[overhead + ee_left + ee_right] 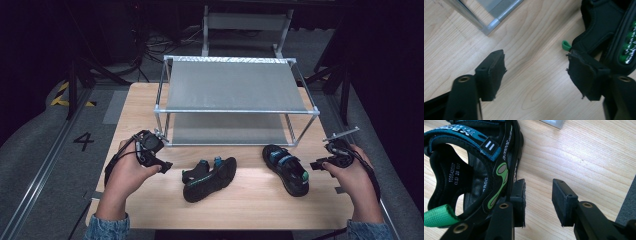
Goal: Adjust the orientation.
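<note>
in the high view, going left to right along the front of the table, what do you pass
left gripper → sandal lying on its side → upright sandal → right gripper

Two black sandals with blue straps and green accents lie apart on the wooden table (150,200), in front of the metal rack (235,107). The left sandal (210,178) rests tipped on its side, sole facing the near table edge, straps toward the rack, with a green pull loop (566,45) at its heel. The right sandal (286,169) lies flat on its sole, straps up, angled diagonally, showing a green oval pattern along its side and a green heel loop (439,216).
</note>
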